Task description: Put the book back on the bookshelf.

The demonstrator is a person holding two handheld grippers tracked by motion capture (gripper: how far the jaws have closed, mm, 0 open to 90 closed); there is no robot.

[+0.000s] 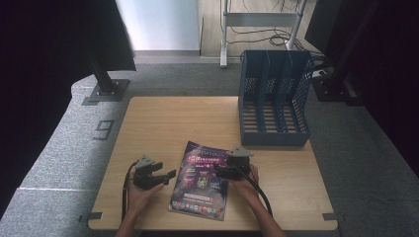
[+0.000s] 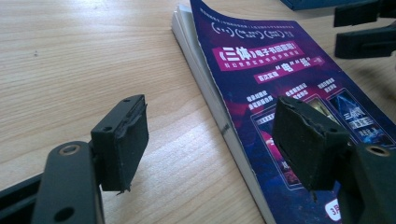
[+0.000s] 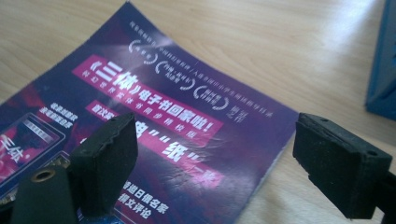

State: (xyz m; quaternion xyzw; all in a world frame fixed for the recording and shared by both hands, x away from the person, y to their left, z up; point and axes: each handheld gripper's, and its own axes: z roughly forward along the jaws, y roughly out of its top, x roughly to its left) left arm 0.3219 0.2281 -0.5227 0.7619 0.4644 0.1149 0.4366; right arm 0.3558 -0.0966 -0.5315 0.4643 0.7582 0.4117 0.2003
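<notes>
A purple book (image 1: pixel 201 180) with Chinese print on its cover lies flat near the table's front edge. My left gripper (image 1: pixel 165 177) is open just left of the book, low over the wood. In the left gripper view its jaws (image 2: pixel 224 140) straddle the book's (image 2: pixel 280 79) left page edge, one pad over the cover. My right gripper (image 1: pixel 221 171) is open above the book's right half. In the right gripper view its jaws (image 3: pixel 224 163) span the book's (image 3: pixel 177 121) right edge, with nothing held between them.
A blue slotted file rack (image 1: pixel 274 98) stands at the back right of the wooden table (image 1: pixel 163 123); its corner (image 3: pixel 384 70) shows in the right gripper view. Black stands and cables sit on the grey floor beyond.
</notes>
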